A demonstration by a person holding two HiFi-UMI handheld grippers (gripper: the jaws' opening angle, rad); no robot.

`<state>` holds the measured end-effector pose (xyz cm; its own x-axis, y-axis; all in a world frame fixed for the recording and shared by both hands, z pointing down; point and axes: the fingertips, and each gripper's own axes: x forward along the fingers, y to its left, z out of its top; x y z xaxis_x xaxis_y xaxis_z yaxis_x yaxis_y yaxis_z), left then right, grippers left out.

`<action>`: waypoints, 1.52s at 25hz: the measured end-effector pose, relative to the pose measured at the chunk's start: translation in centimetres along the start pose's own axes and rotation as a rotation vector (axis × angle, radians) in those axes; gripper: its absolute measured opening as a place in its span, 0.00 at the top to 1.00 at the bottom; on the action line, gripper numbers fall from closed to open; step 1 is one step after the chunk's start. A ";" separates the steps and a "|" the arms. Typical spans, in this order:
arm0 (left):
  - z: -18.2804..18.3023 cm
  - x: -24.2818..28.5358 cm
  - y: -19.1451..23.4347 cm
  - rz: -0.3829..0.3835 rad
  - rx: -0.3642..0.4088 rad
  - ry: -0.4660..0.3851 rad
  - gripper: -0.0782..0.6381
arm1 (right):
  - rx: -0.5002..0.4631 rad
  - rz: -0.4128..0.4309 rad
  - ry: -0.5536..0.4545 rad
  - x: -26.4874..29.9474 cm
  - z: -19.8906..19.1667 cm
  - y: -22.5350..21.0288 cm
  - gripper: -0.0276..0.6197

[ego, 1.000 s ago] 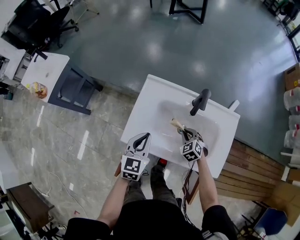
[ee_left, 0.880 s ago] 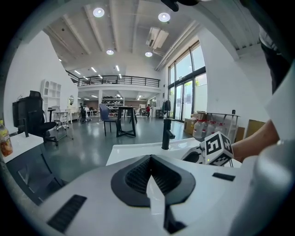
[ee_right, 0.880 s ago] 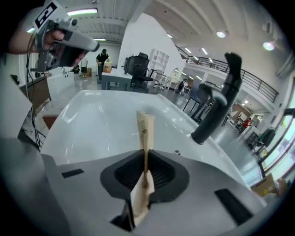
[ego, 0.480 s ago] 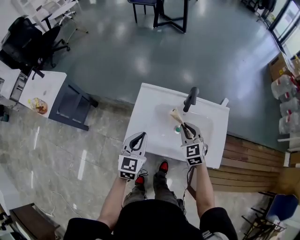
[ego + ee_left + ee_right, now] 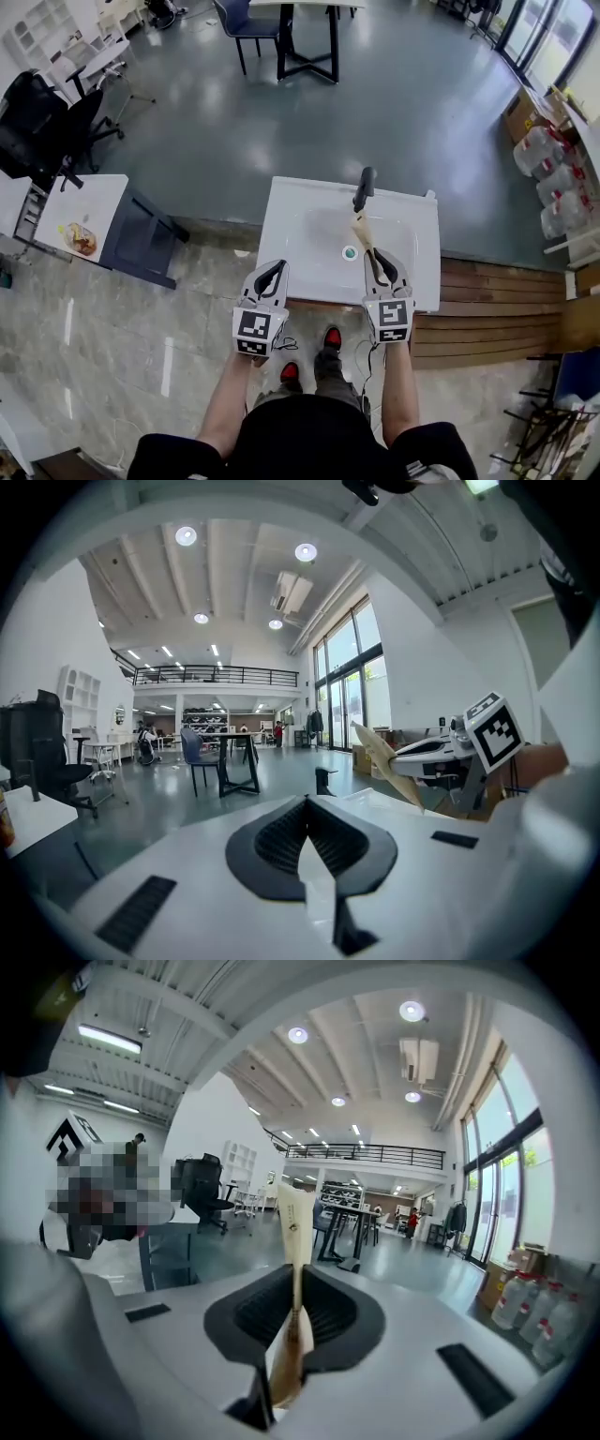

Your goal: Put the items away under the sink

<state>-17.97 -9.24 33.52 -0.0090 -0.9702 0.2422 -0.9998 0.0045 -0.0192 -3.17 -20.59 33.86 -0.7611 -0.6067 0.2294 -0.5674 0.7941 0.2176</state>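
A wide hall with a glossy grey floor lies around a white sink (image 5: 281,234) standing alone, with a side table (image 5: 89,211) far off to the left of both claws. The person stands at the sink's near edge. The left claw (image 5: 274,272) hovers just over that edge at the sink's left corner. Its own view shows its jaws (image 5: 305,832) pressed together with nothing between them. Ahead of it and to its right sit the basin's drain (image 5: 350,252) and, farther back, the black tap (image 5: 363,187). The right claw (image 5: 377,258) is level with the left one, over the basin's near rim. It is clamped on the lower end of a flat tan strip (image 5: 361,228), which sticks out ahead of the jaws toward the tap. In the right gripper view the strip (image 5: 295,1232) rises upright out of the closed pads. What the strip is cannot be told. Well off to the right claw's right stand water jugs (image 5: 553,178). By judgement the pick-up is done and the carry to the space under the sink is in hand. No view shows that space or any door, since it lies below the claws. The next move likely calls for crouching and lowering the right claw, with the empty left claw free to open whatever closes the space. The thin strip could twist in the pads if it is knocked.
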 end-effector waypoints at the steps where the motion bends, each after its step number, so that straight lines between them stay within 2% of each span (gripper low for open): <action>1: 0.1 -0.5 -0.2 -0.011 0.005 -0.007 0.88 | 0.018 -0.018 -0.007 -1.0 0.1 0.2 0.87; 6: 0.7 -2.7 -1.4 -0.075 0.024 -0.030 0.88 | 0.096 -0.087 -0.018 -5.3 0.0 1.5 0.87; 14: 0.9 -5.7 -4.1 -0.170 0.057 -0.055 0.88 | 0.141 -0.183 -0.022 -11.0 -0.3 3.4 0.87; 20: 0.6 -7.2 -6.0 -0.216 0.066 -0.066 0.88 | 0.150 -0.207 0.004 -13.8 -1.1 4.5 0.87; 29: -1.4 -8.1 -8.4 -0.230 0.027 -0.022 0.88 | 0.161 -0.172 0.047 -15.2 -3.3 6.2 0.87; 38: -4.2 -7.2 -10.4 -0.146 -0.001 0.007 0.88 | 0.193 -0.043 0.067 -14.3 -7.1 7.0 0.87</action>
<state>-7.61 -1.31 36.09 0.1362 -0.9589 0.2490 -0.9905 -0.1361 0.0180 5.93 -6.62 38.82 -0.7159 -0.6362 0.2875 -0.6536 0.7555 0.0444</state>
